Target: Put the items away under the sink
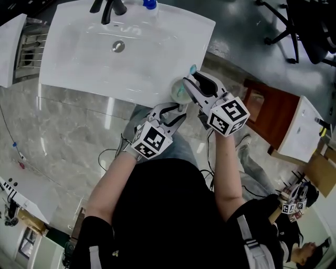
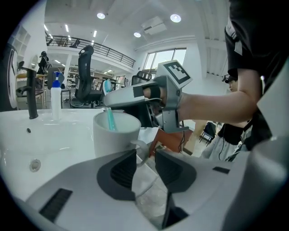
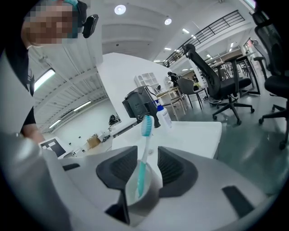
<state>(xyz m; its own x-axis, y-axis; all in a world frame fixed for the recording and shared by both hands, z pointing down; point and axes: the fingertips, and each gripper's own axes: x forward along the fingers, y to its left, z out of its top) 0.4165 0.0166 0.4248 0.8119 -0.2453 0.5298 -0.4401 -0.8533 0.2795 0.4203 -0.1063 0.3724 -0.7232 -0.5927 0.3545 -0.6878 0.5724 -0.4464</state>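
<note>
A white mug (image 1: pixel 177 90) with a teal toothbrush (image 1: pixel 192 69) standing in it sits on the front right corner of the white sink (image 1: pixel 79 58). My right gripper (image 1: pixel 190 83) hovers over the mug, open. In the right gripper view the toothbrush (image 3: pixel 144 149) rises loose between its pads, and the mug (image 3: pixel 144 198) sits just below them. My left gripper (image 1: pixel 181 107) is open beside the mug. In the left gripper view the mug (image 2: pixel 115 135) is close ahead, with its handle (image 2: pixel 141 151) in the gap between the fingertips and no pad pressing on it.
A black faucet (image 1: pixel 107 8) and a blue-capped bottle (image 1: pixel 150 5) stand at the sink's back edge, with the drain (image 1: pixel 118 46) in the basin. A brown wooden stand (image 1: pixel 273 115) is to the right, an office chair (image 1: pixel 294 26) beyond, and another person (image 1: pixel 294 236) at lower right.
</note>
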